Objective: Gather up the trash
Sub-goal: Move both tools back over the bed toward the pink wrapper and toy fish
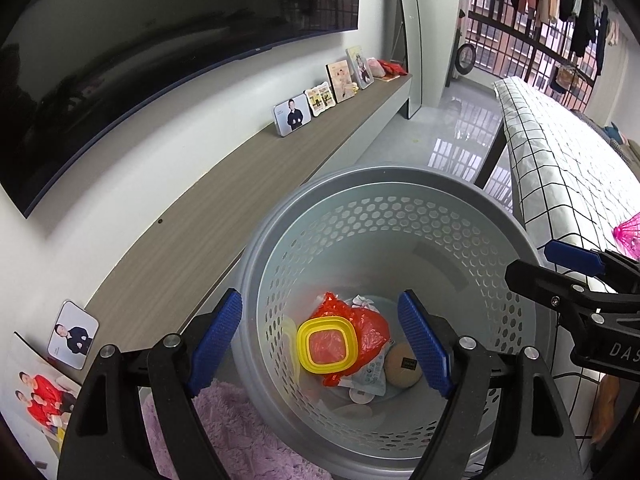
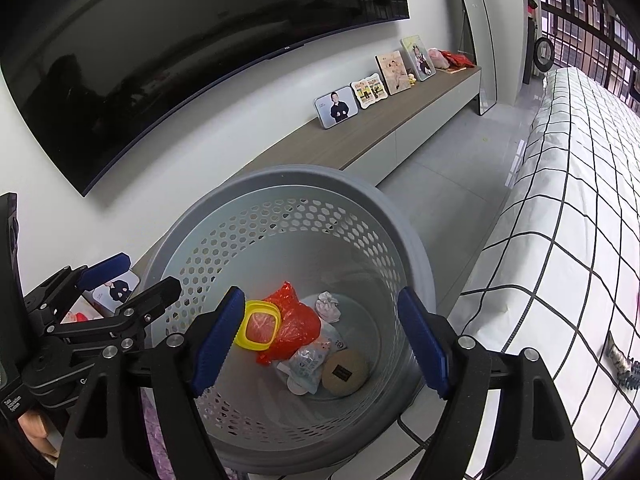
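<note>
Both claws hang over the mouth of the grey perforated waste basket (image 1: 400, 216), pointing steeply down into it. The left claw (image 1: 320, 342) is released, jaws wide and nothing between the blue pads; the right claw (image 2: 320, 340) is likewise released and empty.

The step in hand appears to be the drop just completed. To finish it well, confirm that nothing clings to the pads, then lift each claw straight up clear of the rim before swinging away, so the light basket is not tipped (it stands on the floor between the low TV shelf (image 1: 224, 216) and the checked bed (image 2: 568, 200)).

The collected trash lies on the basket bottom: a yellow square lid (image 1: 326, 346) resting on a red plastic bag (image 1: 368, 326), a printed snack wrapper (image 2: 310, 362), a crumpled white tissue (image 2: 328, 306) and a round tan disc (image 2: 345, 372) beside them.

Farther off, photo frames (image 2: 336, 108) stand on the shelf below the wall television (image 2: 180, 40).
</note>
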The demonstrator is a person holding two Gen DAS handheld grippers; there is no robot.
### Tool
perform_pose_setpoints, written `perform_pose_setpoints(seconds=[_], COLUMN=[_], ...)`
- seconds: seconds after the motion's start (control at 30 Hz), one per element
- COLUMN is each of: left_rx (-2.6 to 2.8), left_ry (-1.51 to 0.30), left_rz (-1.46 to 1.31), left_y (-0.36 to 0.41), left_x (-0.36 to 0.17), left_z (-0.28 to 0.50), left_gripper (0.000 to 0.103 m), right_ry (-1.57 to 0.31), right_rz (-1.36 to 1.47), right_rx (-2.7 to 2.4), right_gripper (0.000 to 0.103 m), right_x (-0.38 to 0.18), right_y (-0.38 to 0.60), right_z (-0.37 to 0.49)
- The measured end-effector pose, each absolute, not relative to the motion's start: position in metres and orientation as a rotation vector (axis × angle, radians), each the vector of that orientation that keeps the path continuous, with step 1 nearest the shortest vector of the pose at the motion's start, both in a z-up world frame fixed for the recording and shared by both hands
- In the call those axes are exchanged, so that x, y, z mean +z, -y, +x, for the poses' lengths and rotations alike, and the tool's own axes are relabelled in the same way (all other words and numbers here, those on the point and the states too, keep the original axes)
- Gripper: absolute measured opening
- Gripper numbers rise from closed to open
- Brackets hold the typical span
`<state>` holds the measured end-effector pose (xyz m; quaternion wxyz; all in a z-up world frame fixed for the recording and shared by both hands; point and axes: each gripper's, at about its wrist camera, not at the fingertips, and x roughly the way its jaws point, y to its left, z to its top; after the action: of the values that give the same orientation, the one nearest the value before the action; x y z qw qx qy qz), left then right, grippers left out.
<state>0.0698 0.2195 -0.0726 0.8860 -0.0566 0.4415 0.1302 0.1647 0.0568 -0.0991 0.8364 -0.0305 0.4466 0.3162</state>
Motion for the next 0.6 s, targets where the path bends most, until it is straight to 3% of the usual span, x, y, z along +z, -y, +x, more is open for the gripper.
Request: perform_pose_setpoints(seconds=[0.6], left_rx=[0.302], left_ry=[-0.914], left_rz=[-0.118], left_y=[-0.2204], left_x=[-0.068], left_z=[0.0596], left_gripper=[0.082], right_ry=[-0.941], right_rz=[-0.065], right_rx=[0.665], right_gripper=[0.075], right_x=[-0.0993], right_y=[-0.0565], right_z=[0.1646])
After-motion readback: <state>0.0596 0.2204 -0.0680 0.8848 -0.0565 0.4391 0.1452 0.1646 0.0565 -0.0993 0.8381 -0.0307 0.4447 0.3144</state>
